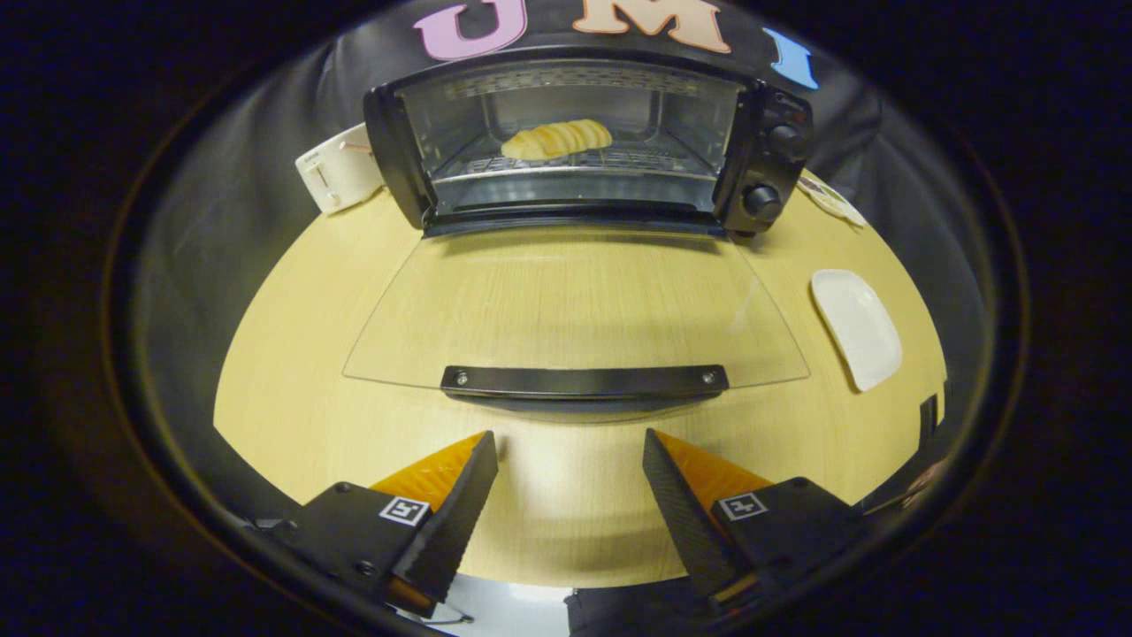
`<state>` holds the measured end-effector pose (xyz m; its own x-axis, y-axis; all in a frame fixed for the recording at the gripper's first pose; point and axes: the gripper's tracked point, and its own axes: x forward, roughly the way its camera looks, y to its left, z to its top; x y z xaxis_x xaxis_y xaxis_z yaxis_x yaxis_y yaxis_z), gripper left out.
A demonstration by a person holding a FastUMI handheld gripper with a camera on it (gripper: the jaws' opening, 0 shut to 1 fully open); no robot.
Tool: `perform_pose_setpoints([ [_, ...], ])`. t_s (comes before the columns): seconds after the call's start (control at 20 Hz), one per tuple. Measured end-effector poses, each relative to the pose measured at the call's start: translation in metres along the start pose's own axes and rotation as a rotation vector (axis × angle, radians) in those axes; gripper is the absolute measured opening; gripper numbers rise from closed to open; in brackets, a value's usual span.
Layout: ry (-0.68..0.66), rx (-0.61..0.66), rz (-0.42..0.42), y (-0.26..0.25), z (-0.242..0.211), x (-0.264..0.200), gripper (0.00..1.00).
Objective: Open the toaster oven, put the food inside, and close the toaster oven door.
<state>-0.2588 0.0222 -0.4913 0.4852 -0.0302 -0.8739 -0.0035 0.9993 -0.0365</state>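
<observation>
A black toaster oven point(579, 141) stands at the far side of the wooden table point(292, 389). Its glass door point(575, 310) is folded all the way down toward me, lying flat, with the black handle point(584, 382) on its near edge. A ridged, pale yellow pastry point(557, 139) lies on the wire rack inside the oven. My gripper point(570, 456) hovers just short of the door handle, open, with nothing between its fingers.
A white rectangular plate point(856, 327) lies bare to the right of the door. A white box-like appliance point(336, 168) stands left of the oven. Two knobs point(774, 168) sit on the oven's right panel. A small flat item point(831, 196) lies right of the oven.
</observation>
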Motion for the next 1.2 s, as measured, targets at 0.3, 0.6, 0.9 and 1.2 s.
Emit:
perform_pose_setpoints([
  [0.3,-0.026,0.049,-0.011,-0.004,0.012,0.003,1.00],
  [0.6,-0.100,0.057,-0.005,-0.004,0.031,-0.018,1.00],
  [0.9,-0.244,0.071,0.005,-0.007,0.090,-0.045,1.00],
  [1.2,-0.350,0.099,0.004,-0.007,0.149,-0.059,1.00],
])
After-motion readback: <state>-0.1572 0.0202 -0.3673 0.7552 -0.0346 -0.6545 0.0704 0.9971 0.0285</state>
